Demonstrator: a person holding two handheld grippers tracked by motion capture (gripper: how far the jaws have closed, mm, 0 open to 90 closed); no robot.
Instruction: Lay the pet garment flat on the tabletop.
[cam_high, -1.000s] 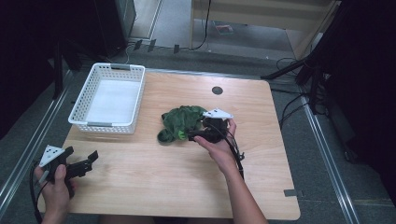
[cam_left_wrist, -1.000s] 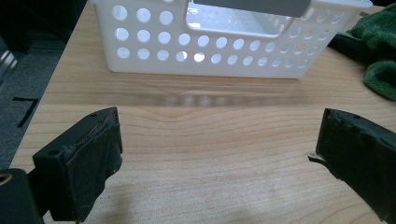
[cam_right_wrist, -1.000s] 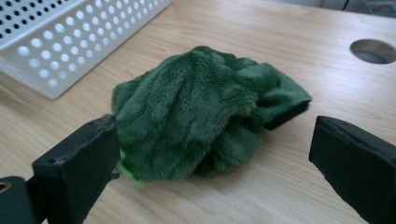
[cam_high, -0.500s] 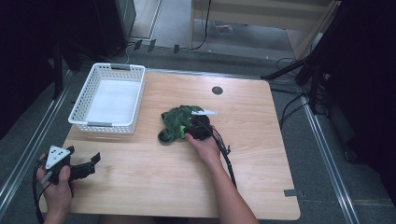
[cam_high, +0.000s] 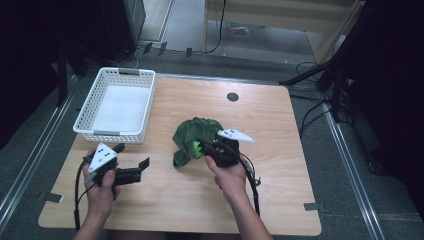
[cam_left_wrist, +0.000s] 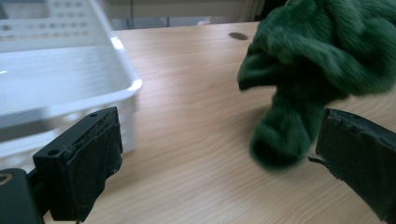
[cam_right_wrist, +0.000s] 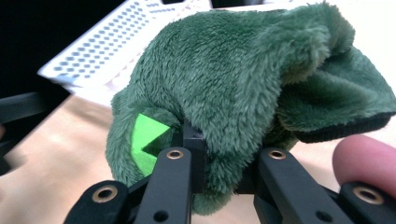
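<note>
Plush toy: green plush toy (cam_high: 196, 135) lies mid-counter (cam_high: 280, 150), right of the white basket (cam_high: 118, 104).
Right gripper: right gripper (cam_high: 207, 148) has its jaws closed into the toy's near right side, fur bulging between them.
Left gripper: left gripper (cam_high: 132, 161) sits near left, jaws spread wide, holding nothing, pointing toward the toy.

The plush toy (cam_high: 196, 135) was dark green with a bright lime-green patch and a black hem. The basket (cam_high: 116, 106) was white, its walls patterned with small holes. The table (cam_high: 280, 130) was pale wood with fine grain. Both grippers, left (cam_high: 134, 170) and right (cam_high: 206, 148), were black with light grey plates.
</note>
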